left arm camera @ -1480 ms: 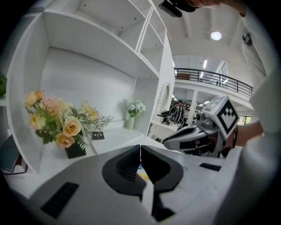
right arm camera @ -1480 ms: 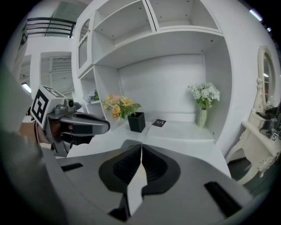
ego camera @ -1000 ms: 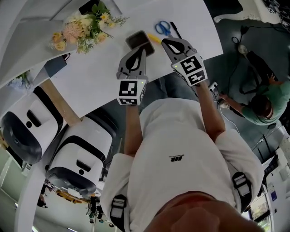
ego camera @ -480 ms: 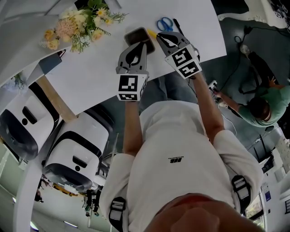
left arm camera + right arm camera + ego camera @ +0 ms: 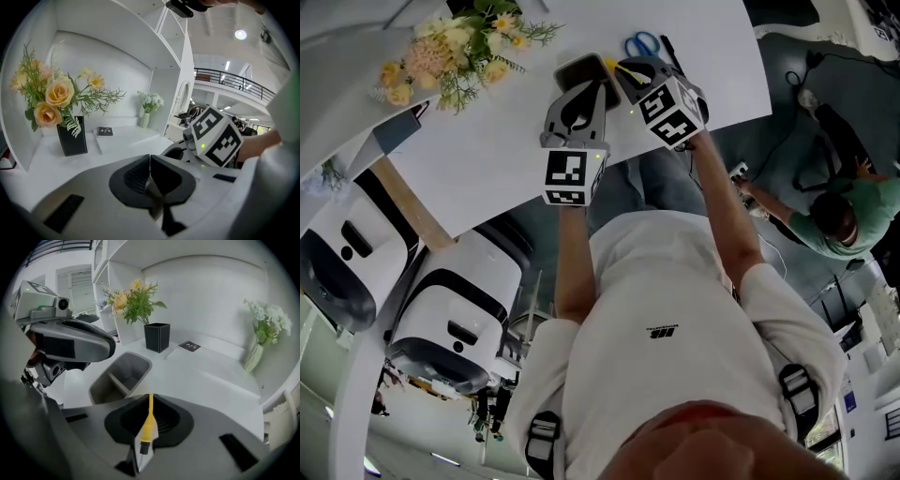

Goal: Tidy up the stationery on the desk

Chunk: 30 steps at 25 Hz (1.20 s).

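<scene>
Right gripper [image 5: 150, 398]: jaws clamped on yellow pen [image 5: 148, 420], slim, smooth plastic. Pen's long axis runs along jaws, dark tip back toward hand, far end aimed at grey holder [image 5: 136, 371] just ahead. Holder matte, round-cornered, divider inside, on white desk [image 5: 211, 376]. Left gripper [image 5: 150, 161]: ribbed black pads pressed together, nothing between, close beside right.

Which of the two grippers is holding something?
The right gripper: a yellow pen is pinched between its jaws; the left gripper is shut on nothing.

Nothing legible: shirt logo [image 5: 664, 330] and notebook [image 5: 104, 131] cover print are too small.
</scene>
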Each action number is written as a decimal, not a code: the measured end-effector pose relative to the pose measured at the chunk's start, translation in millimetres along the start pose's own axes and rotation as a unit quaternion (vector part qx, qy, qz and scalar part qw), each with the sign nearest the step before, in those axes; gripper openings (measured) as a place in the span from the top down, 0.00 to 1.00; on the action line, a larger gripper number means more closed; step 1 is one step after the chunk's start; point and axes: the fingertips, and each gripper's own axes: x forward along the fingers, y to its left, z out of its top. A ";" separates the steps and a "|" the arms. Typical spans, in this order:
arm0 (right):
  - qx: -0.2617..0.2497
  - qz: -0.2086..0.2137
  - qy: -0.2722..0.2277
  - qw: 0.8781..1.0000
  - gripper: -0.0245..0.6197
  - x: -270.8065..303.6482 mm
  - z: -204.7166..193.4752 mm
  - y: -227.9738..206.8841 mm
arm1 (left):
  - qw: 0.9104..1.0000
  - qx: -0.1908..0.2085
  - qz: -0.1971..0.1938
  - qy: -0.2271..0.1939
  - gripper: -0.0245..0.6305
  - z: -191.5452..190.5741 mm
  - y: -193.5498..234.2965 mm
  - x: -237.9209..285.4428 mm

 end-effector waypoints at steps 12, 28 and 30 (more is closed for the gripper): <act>-0.015 0.022 0.036 0.999 0.88 26.2 -16.4 2.1 | 1.000 -0.006 -0.002 0.003 0.96 -4.2 -0.4 2.4; -0.003 0.034 0.049 0.998 0.81 45.7 -19.5 -6.5 | 1.000 -0.015 0.007 0.004 0.96 -8.4 2.4 -1.5; 0.005 0.036 0.046 0.998 0.81 47.9 -18.6 -8.1 | 1.000 -0.015 0.008 0.003 0.96 -8.3 2.8 -1.9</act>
